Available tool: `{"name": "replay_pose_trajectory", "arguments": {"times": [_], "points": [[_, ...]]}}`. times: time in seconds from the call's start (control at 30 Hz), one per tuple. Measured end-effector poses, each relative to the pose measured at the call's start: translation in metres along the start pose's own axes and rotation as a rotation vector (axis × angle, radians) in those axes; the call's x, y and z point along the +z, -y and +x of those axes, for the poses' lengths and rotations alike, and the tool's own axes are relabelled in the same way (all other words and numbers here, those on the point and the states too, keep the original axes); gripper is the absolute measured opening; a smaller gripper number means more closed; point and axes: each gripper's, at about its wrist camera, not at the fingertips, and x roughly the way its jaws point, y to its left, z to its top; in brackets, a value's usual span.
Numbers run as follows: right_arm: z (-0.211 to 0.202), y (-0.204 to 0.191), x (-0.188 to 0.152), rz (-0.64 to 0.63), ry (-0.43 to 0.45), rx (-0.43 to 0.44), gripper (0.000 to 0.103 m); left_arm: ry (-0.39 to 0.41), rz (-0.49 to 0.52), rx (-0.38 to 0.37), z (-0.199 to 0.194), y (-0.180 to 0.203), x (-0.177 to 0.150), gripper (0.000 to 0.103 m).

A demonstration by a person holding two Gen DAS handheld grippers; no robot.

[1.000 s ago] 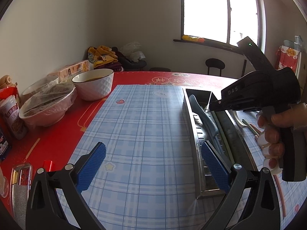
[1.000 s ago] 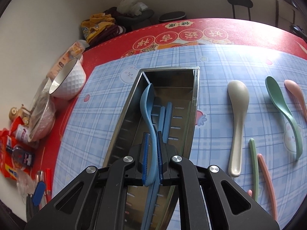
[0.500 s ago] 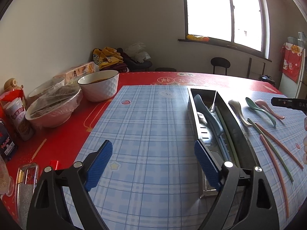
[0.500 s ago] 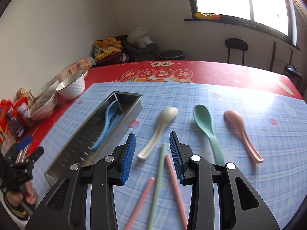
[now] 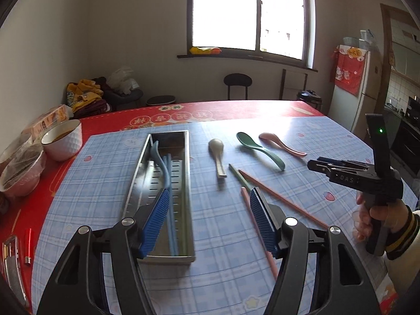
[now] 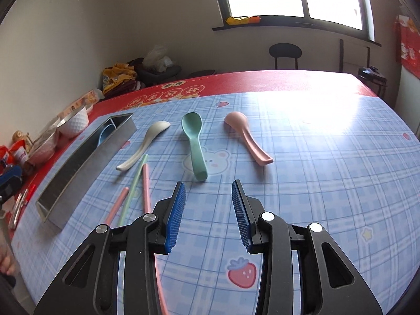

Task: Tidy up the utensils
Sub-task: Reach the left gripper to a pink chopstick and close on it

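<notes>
Stainless steel forms the long slotted tray (image 5: 183, 183) seen from the left wrist, with a blue spoon (image 5: 157, 155) and blue chopsticks already lying inside. The left gripper (image 5: 207, 220) is held over the tray's near end; its jaws have just been closing, yet stand apart with nothing clamped between them. On the plaid surface (image 5: 105, 183) beside the tray lie a beige spoon (image 5: 218, 155), a green spoon (image 5: 260, 149), a pink spoon (image 5: 281, 144) and loose chopsticks.

From the right wrist, the right gripper (image 6: 208, 210) hangs just short of the green spoon's handle, jaws part-open and empty after just being opened. The spoons are judged light, stiff and smooth, so a pinch across the narrow handle near its middle is advised. The thin chopsticks (image 6: 145, 183) may roll or slip.
</notes>
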Motion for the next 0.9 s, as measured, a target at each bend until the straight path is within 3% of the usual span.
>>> {"name": "replay_pose_trajectory", "arguments": {"times": [0.13, 0.33, 0.53, 0.9], "points": [[-0.005, -0.002, -0.004, -0.013, 0.024, 0.02, 0.037, -0.091, 0.041, -0.027, 0.028, 0.032, -0.01, 0.062], [-0.006, 0.003, -0.004, 0.007, 0.02, 0.057, 0.037, -0.19, 0.055, -0.01, 0.064, 0.048, -0.022, 0.06], [-0.008, 0.004, -0.006, 0.015, 0.02, 0.092, 0.037, -0.272, 0.04, -0.006, 0.09, 0.049, -0.032, 0.048], [-0.009, 0.01, -0.006, 0.042, 0.023, 0.128, 0.037, -0.297, 0.044, 0.006, 0.096, 0.051, -0.038, 0.034]]}}
